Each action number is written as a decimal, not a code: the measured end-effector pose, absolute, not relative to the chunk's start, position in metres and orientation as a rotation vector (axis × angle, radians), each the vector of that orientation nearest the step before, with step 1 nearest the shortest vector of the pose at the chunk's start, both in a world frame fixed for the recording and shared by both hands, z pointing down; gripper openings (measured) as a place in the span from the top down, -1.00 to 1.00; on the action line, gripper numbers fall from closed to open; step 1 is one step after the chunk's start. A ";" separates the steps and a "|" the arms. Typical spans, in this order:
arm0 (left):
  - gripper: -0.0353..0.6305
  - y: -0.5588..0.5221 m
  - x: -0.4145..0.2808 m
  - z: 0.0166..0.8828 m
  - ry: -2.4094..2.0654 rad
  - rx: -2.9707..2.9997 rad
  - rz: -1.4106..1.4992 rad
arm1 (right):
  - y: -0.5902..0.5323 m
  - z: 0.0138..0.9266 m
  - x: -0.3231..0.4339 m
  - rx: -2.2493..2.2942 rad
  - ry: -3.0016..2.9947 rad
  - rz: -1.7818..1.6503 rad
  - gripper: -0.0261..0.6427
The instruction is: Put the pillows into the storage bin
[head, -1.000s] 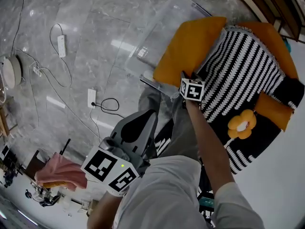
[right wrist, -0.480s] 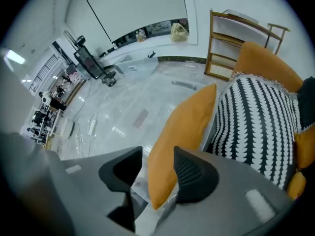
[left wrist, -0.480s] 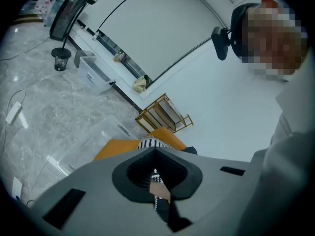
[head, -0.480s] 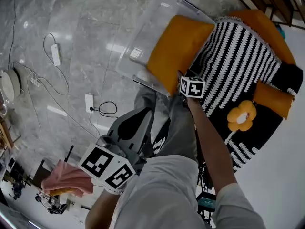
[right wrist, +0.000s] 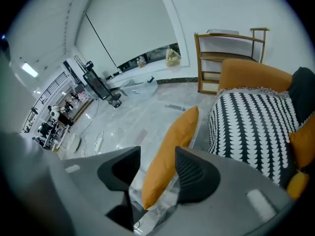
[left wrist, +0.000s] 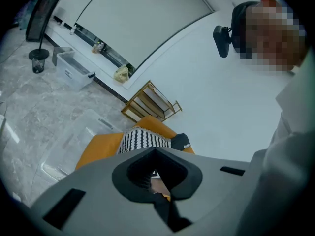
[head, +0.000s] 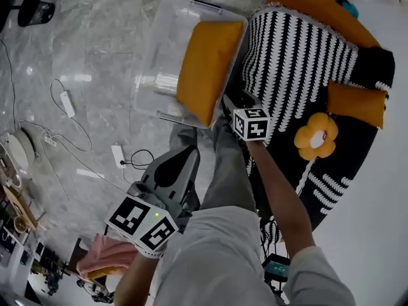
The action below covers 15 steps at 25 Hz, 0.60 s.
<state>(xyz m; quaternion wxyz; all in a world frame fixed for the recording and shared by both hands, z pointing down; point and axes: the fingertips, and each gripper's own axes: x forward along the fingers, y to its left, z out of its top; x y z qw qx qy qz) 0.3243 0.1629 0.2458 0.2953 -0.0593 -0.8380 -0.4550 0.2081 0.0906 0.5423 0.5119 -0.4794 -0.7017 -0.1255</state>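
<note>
Heads up: the orange pillow (head: 207, 65) is in the storage bin (head: 156, 50) but standing on edge against its right wall. It looks like it could flop over the rim, or hog space the striped pillow (head: 299, 50) needs. Your right gripper (head: 228, 102) has just been opening, with the pillow's corner loose between the jaws, so the fabric could snag as you pull away. That arm's stretched out, pointing steeply down. Your left gripper (head: 185, 161) sits closed and empty by your body.
</note>
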 end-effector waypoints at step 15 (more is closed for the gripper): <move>0.87 0.002 0.234 0.291 -2.180 0.197 -0.967 | -0.069 0.541 0.166 -1.065 -1.873 -0.022 0.24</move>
